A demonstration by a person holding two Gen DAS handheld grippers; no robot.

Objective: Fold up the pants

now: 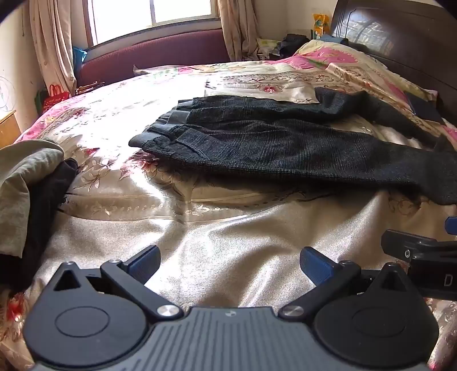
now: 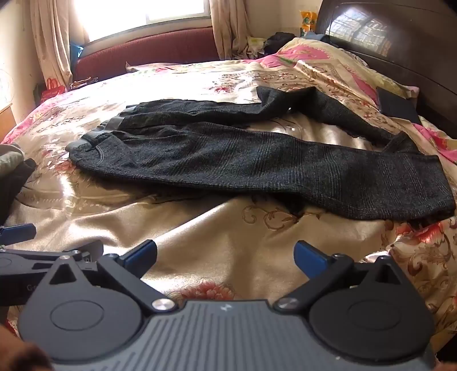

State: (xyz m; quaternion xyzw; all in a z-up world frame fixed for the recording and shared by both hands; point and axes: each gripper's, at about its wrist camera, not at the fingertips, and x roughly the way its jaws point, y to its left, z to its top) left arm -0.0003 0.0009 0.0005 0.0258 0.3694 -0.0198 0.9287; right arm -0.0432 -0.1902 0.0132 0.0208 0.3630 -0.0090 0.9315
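With both the left tool [image 1: 230,264] and right tool [image 2: 225,256] wide and empty, pinch the far leg [image 2: 328,105] at its cuff and lay it squarely over the near leg [image 2: 285,165] of the pants [image 2: 200,148].

pants [image 2: 257,159]: 1 | tongs: 2, left [image 1: 230,265], right [image 2: 225,258] | bed [image 1: 228,228]: 1 | window [image 1: 151,17]: 1 | curtains: 2 | clothes pile [image 1: 25,194]: 1

Bare bedspread [image 1: 228,228] lies open ahead; clothes pile [image 1: 25,194] crowds its left.
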